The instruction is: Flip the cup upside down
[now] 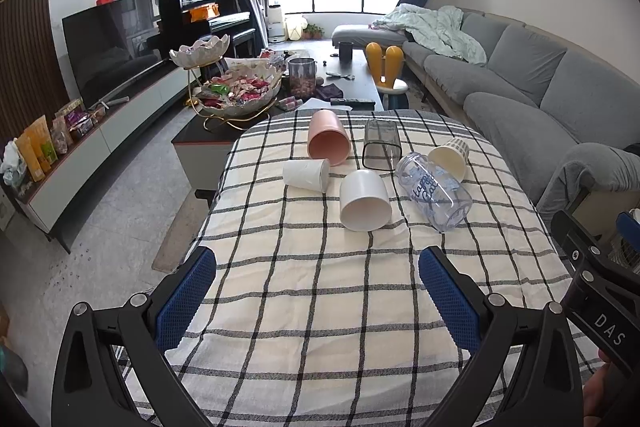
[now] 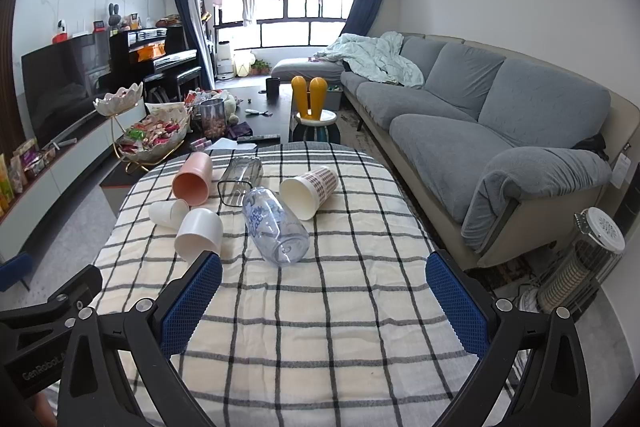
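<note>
Several cups lie on their sides on the checked tablecloth: a pink cup, a small white paper cup, a white cup, a clear dark-rimmed tumbler, a clear cup with blue lettering and a plaid paper cup. They also show in the right wrist view: pink cup, white cup, lettered clear cup, plaid cup. My left gripper is open and empty, short of the cups. My right gripper is open and empty, near the white cup.
A grey sofa runs along the right side. A dark coffee table with a snack bowl stand and a jar lies beyond the table. A TV unit is at left. A heater stands at right.
</note>
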`<state>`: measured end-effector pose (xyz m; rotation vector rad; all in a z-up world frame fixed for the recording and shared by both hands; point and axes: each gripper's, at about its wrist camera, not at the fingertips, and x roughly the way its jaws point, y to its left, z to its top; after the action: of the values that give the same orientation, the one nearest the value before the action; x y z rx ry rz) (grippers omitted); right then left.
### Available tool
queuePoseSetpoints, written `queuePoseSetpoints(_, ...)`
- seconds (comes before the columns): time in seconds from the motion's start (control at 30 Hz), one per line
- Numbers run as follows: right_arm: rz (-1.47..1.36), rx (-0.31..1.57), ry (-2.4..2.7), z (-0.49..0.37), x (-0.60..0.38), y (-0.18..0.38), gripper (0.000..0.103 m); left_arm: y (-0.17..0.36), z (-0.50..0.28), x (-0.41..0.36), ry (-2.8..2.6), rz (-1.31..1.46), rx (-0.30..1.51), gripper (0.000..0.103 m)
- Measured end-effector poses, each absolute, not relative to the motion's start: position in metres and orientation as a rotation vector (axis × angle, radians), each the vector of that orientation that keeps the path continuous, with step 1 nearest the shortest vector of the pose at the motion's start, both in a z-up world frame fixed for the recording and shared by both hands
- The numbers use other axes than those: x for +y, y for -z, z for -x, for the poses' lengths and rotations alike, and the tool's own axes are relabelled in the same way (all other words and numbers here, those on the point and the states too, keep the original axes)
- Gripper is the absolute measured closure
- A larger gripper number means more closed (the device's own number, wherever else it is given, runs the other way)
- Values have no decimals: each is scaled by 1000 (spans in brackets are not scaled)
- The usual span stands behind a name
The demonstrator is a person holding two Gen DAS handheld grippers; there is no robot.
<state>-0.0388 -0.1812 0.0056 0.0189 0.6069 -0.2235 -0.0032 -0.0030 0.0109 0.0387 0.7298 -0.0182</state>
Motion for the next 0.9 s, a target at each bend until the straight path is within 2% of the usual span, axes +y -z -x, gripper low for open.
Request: queuePoseSetpoints(0.9, -23, 611, 221, 37, -181, -8, 1, -11, 4, -2, 16, -39, 727, 0)
